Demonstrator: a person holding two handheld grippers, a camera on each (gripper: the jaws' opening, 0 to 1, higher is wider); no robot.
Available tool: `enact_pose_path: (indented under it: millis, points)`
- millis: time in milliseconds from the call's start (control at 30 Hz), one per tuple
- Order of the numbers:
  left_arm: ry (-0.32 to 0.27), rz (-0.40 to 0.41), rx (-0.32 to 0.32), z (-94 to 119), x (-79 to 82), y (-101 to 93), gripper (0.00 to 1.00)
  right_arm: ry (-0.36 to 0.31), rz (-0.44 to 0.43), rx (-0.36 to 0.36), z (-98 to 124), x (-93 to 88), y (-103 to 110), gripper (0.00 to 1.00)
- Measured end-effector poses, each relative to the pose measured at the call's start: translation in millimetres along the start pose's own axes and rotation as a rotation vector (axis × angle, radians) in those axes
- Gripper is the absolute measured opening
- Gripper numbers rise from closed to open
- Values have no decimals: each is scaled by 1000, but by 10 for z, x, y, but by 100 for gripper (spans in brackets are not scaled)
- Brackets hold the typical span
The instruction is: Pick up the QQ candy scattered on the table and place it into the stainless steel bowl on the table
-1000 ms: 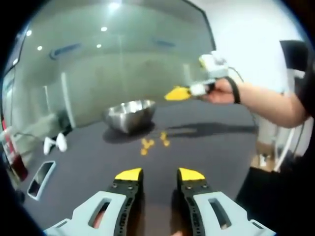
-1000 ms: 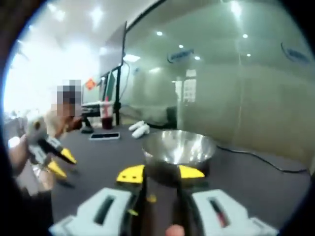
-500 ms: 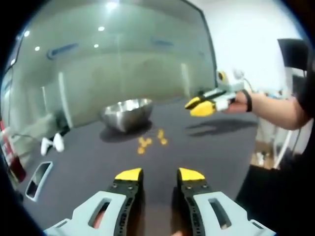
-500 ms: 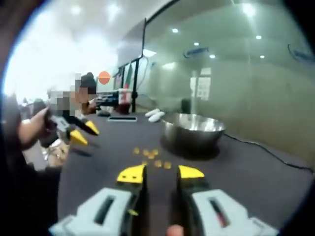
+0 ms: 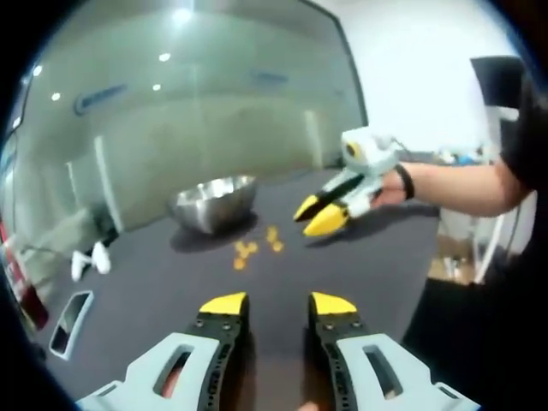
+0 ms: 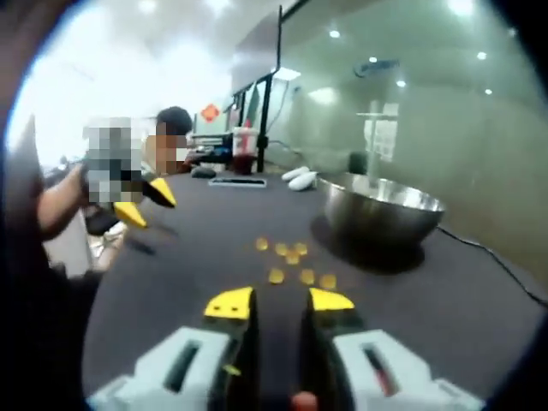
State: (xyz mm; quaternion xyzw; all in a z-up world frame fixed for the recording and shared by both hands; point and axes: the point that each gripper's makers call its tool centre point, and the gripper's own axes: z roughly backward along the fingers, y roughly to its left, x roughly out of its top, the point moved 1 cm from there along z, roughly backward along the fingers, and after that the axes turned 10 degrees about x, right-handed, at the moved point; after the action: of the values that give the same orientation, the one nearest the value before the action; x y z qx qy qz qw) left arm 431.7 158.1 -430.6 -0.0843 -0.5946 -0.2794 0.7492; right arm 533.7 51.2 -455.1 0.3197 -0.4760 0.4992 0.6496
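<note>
Left gripper view, left to right: a phone (image 5: 67, 312) lies flat near the table (image 5: 154, 282) edge, with two white objects (image 5: 90, 259) beyond it; the bowl (image 5: 213, 203) stands upright farther in. The candies (image 5: 254, 246) lie loose on the dark surface just beside the bowl, on its near side. The right gripper (image 5: 313, 214), held by a hand (image 5: 396, 182), hovers beyond the candies, its yellow tips parted and empty. The left gripper (image 5: 277, 304) sits at bottom centre, jaws spread with nothing between them.

Right gripper view, left to right: the left gripper (image 6: 145, 202), tips apart, is well apart from the candies (image 6: 294, 261); the phone (image 6: 234, 181) and a red cup (image 6: 244, 147) lie behind. The candies lie between the right gripper (image 6: 277, 301), jaws spread and empty, and the bowl (image 6: 381, 211). A cable (image 6: 497, 257) trails off to the right of the bowl.
</note>
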Motion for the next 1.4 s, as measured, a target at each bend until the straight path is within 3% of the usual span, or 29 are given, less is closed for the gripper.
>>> enact_pose_path:
  millis: [233,333,500,633,867,933,1033,1233,1300,1400]
  points:
    - [3,2,14,-2,-7,57,30,11,-25,21,-230,31,33,23]
    - [4,8,23,-4,-10,61,30,38,-67,11,-303,-21,-5,22]
    - [7,12,30,-11,-18,55,30,59,-62,18,-404,-58,31,18]
    - [6,13,33,-9,-10,55,30,48,-88,22,-427,-48,22,10]
    - [-48,-31,-10,67,36,54,30,48,-92,17,-426,-49,2,9]
    - [-14,8,-4,93,-22,45,29,43,-100,8,-412,-35,-5,9]
    - [-18,4,1,108,-11,47,29,-27,-144,-6,-338,103,12,9]
    - [-10,7,5,109,-27,56,29,-106,-134,-213,-10,282,-247,9]
    - [-9,10,8,109,-27,57,29,-130,-149,-244,107,303,-335,9]
    - [-6,12,6,104,-30,57,29,-121,-106,-304,225,314,-401,9]
